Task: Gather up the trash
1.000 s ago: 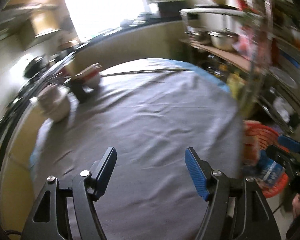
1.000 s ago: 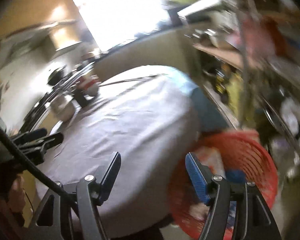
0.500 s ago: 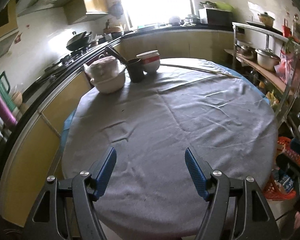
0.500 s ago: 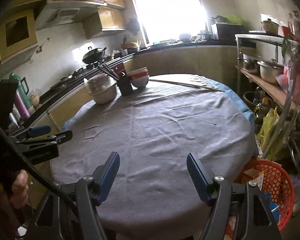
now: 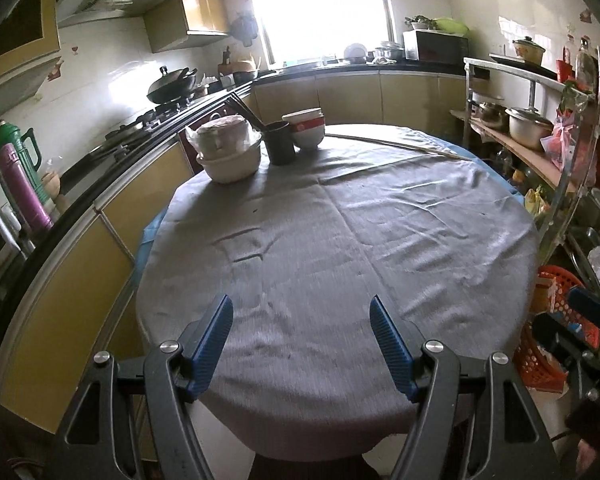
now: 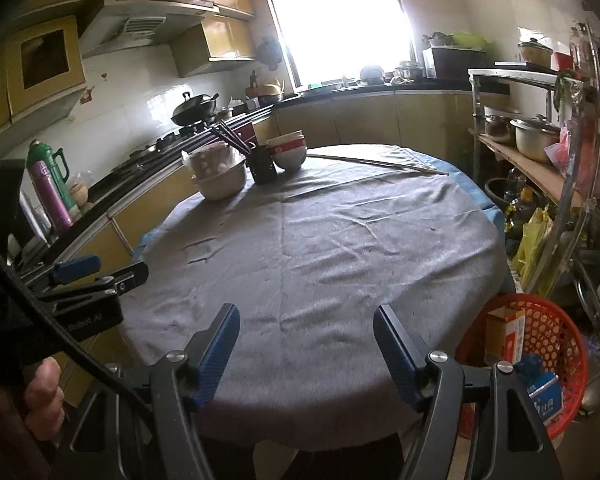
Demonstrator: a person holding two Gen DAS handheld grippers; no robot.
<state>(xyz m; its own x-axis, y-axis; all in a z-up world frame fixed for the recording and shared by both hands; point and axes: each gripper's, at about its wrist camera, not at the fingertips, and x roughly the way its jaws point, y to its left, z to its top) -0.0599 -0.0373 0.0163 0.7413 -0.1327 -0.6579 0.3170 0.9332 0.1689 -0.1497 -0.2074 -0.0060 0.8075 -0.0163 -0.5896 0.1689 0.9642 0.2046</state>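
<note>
grey cloth (image 5: 340, 248) covers round table (image 5: 380, 438). left gripper (image 5: 301, 346) jaws wide apart, nothing between them, hovering over near edge of table. right gripper (image 6: 306, 350) also wide, holding nothing, over near edge too. left gripper also shows at left edge of right view, beside the table, held in a hand (image 6: 44, 396).

red basket (image 6: 540, 344) sits on floor just right of the table, low beside the metal rack (image 6: 572, 216). trash in basket: orange-white carton (image 6: 504, 334) upright against the near wall, blue packet (image 6: 544, 394) below it. in left view the basket is partly hidden behind the right gripper at the right edge.

far side of table: cream bowl (image 5: 230, 162) with bagged stack of bowls (image 5: 222, 134) in it, black cup (image 5: 280, 142) with chopsticks just right of it, red-white bowls (image 5: 305, 128) touching the cup. long thin stick (image 5: 396, 146) lies across the far right of the cloth. wok (image 5: 172, 86) on stove at left, green flask (image 5: 16, 164) on counter.
</note>
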